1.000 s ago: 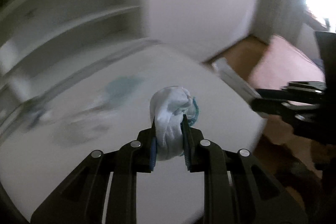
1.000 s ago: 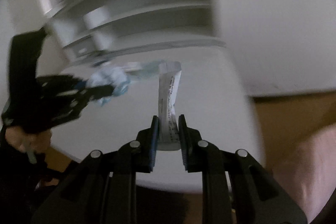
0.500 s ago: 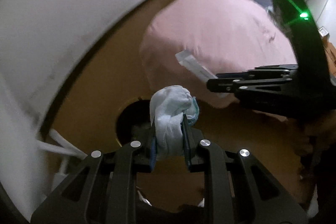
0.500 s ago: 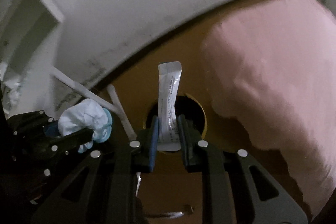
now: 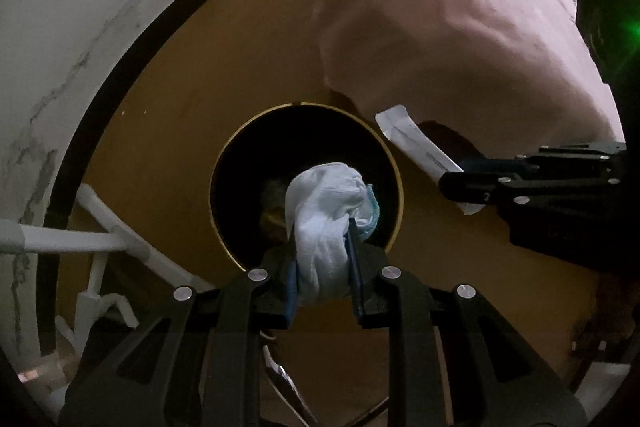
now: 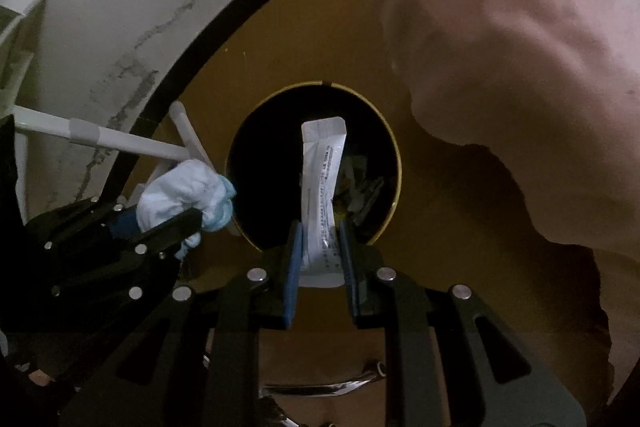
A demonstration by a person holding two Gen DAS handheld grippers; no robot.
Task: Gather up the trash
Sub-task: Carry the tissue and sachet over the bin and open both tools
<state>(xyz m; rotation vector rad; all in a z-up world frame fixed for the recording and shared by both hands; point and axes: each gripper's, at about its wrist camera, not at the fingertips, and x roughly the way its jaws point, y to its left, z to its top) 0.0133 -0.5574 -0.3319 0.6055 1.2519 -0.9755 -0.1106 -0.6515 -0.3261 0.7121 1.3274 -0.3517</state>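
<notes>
A round trash bin (image 5: 394, 163) with a gold rim stands on the brown floor, its dark mouth facing up at me. My left gripper (image 5: 322, 239) is shut on a crumpled white wad with a teal edge (image 5: 324, 211), held over the bin's mouth. My right gripper (image 6: 322, 239) is shut on a flat white sachet (image 6: 322, 187), which stands up over the bin (image 6: 396, 155). In the right wrist view the left gripper (image 6: 176, 223) with the wad (image 6: 184, 195) sits at the bin's left rim. The left wrist view shows the sachet (image 5: 416, 147) at the bin's right rim.
A pink blanket (image 5: 440, 27) hangs down close to the right of the bin. White furniture legs (image 5: 100, 239) stand to the left by the pale wall (image 5: 60, 27). Some rubbish (image 6: 360, 191) lies inside the bin. Brown floor (image 5: 180, 107) surrounds it.
Both grippers swung from above a white table down to the floor and now hover over the bin, which has grown larger in view. Each still grips its piece.
</notes>
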